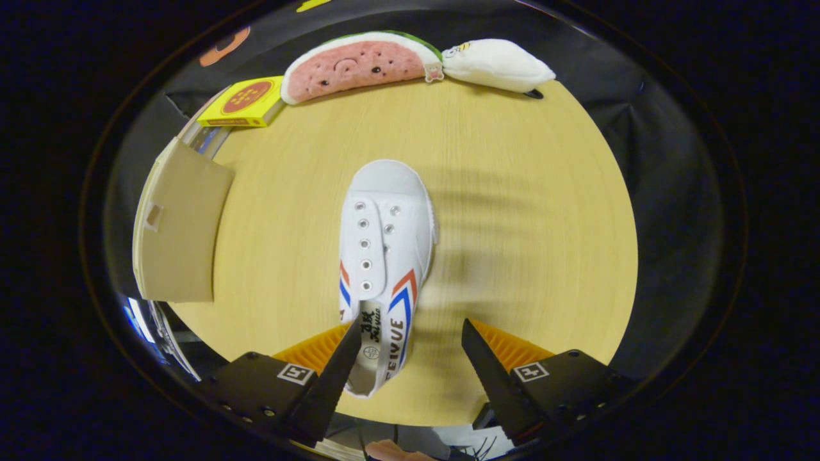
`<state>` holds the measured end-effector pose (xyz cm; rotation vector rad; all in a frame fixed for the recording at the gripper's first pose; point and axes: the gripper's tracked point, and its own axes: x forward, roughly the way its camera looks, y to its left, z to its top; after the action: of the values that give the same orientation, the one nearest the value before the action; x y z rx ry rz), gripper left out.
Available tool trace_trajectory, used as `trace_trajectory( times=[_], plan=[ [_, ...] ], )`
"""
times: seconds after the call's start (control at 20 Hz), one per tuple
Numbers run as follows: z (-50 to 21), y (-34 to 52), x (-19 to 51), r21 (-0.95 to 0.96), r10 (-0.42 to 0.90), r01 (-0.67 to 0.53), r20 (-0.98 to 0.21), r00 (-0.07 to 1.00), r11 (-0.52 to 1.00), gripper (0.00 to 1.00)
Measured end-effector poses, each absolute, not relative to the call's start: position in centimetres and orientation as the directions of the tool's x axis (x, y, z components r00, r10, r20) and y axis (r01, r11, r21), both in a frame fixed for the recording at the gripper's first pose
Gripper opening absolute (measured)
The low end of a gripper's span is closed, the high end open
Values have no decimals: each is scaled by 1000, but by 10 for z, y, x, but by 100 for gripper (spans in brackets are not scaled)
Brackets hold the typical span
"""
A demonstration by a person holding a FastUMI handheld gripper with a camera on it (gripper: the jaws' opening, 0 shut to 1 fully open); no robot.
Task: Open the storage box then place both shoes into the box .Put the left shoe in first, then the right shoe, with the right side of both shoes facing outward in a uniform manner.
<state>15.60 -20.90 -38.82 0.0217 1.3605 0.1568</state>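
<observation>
One white canvas shoe [384, 256] with red and blue stripes lies on the round wooden table [525, 224], its toe pointing away from me. My gripper [410, 323] is open over the shoe's heel end. One finger [333, 378] covers the near left side of the shoe's opening, and the other finger [493, 371] stands apart over bare table to the shoe's right. I cannot tell whether either finger touches the shoe. Left of the shoe, at the table's edge, stands the storage box [182, 230], showing a tan panel with a small notch and clear plastic sides.
At the table's far edge lie a watermelon-slice plush [359, 64] and a white plush [496, 64]. A flat yellow box [246, 102] sits beyond the storage box. Bare tabletop stretches to the right of the shoe.
</observation>
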Motion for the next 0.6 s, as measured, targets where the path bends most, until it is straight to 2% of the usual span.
trace_trajectory(
  times=[0.15, 0.25, 0.35, 0.5, 0.6],
  plan=[
    [-397, -228, 173, -15, 18, -126, -967, 255, 992, 97],
    [-400, -219, 175, 13, 49, -137, -964, 261, 990, 97],
    [-411, -214, 170, 60, 86, -121, -970, 228, 991, 75],
    [-413, -200, 171, 145, 165, -108, -964, 211, 984, 31],
    [-412, -200, 172, 159, 179, -110, -960, 215, 981, 17]
  ],
)
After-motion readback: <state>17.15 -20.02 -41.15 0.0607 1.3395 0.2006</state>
